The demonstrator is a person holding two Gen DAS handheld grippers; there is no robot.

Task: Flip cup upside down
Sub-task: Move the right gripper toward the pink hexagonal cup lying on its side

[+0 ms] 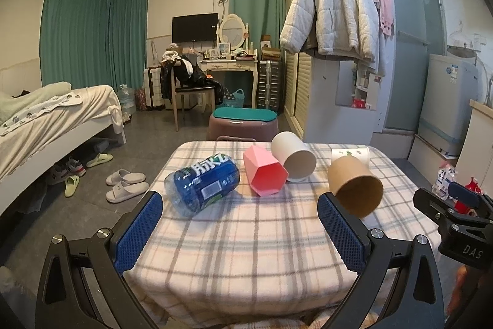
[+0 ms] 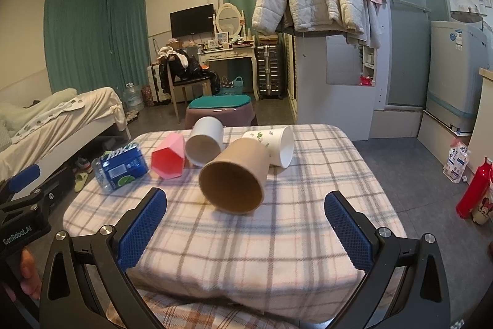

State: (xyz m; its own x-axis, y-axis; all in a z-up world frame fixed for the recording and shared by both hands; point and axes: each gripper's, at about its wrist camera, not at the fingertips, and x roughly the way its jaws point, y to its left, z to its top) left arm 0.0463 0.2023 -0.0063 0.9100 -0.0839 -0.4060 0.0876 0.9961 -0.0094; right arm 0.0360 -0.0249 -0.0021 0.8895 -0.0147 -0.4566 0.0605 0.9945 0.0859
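Note:
Several cups lie on their sides on the plaid-covered table [image 1: 246,236] [image 2: 277,236], mouths toward me. A brown paper cup [image 1: 354,185] [image 2: 235,176] lies nearest. Behind it lie a white cup [image 1: 292,156] [image 2: 205,144], a pink faceted cup [image 1: 263,174] [image 2: 169,158] and a white paper cup with green print [image 1: 351,154] [image 2: 277,150]. My left gripper [image 1: 240,211] is open and empty above the table's near edge. My right gripper [image 2: 246,211] is open and empty, just short of the brown cup. It also shows at the right of the left wrist view [image 1: 456,205].
A blue-labelled plastic bottle [image 1: 203,184] [image 2: 118,167] lies on the table's left side. A purple stool with a green top [image 1: 243,121] [image 2: 220,110] stands behind the table. A bed [image 1: 46,125] is at the left. A red bottle [image 2: 476,190] stands on the floor at the right.

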